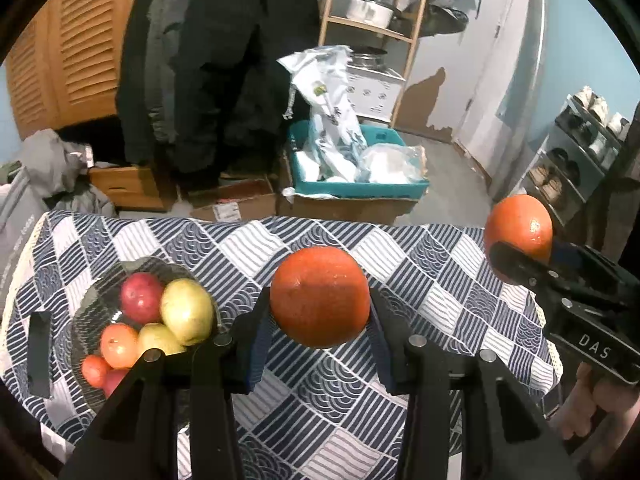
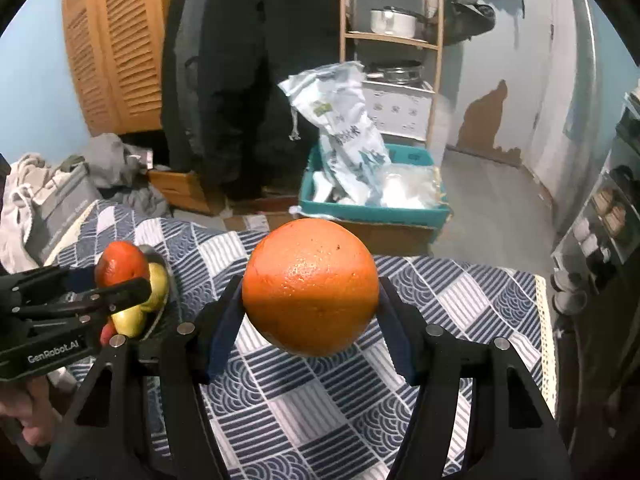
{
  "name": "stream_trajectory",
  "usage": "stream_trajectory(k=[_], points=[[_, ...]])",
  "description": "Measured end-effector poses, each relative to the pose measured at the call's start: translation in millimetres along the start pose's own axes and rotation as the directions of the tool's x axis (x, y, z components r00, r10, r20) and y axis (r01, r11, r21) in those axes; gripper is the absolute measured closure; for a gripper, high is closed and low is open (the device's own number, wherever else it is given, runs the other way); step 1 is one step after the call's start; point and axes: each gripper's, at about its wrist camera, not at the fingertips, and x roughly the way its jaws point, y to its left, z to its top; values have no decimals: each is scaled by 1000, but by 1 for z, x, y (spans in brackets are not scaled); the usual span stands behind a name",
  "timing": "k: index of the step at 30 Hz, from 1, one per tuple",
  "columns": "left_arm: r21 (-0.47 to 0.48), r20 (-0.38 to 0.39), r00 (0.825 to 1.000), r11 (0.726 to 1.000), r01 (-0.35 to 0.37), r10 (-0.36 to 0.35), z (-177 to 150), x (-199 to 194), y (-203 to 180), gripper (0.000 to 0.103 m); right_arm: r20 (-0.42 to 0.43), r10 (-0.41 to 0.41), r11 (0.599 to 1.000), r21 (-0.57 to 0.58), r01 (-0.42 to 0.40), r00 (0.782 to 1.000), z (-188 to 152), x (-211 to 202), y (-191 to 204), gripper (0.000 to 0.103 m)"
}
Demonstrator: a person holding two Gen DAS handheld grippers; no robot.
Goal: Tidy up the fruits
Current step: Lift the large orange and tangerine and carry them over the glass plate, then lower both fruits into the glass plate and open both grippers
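Note:
My left gripper is shut on an orange and holds it above the blue-and-white patterned tablecloth. A glass bowl at the left holds a red apple, a yellow-green apple and several smaller orange and red fruits. My right gripper is shut on a second orange, also held above the cloth. That orange shows at the right of the left wrist view. The left gripper and its orange show at the left of the right wrist view, in front of the bowl.
Beyond the table's far edge are a teal bin of plastic bags on cardboard boxes, hanging dark coats, a wooden shelf with pots, and a shoe rack at right. Grey clothes lie at the left.

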Motion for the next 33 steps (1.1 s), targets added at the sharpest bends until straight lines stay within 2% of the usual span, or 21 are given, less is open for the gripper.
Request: stream_trajectory(k=[5,15,27,33], points=[[-31,9,1000,999,-20,20,-1,-4,19,58,-1,30,999,-21,-30,1000,8,6,19,38],[-109,-22,997,991,-76,75,-12,-2,68,58,-43,91,993,-76,-94,995,18,33,65,38],[-219,-54,990,966,-138,130,-21,-1,130,58,-98,159,975,-139,-172,982,31,69,123,38],[-264,-99,982,947,-181,160,-28,5,165,58,-135,191,963,-168,-213,972,34,90,153,38]])
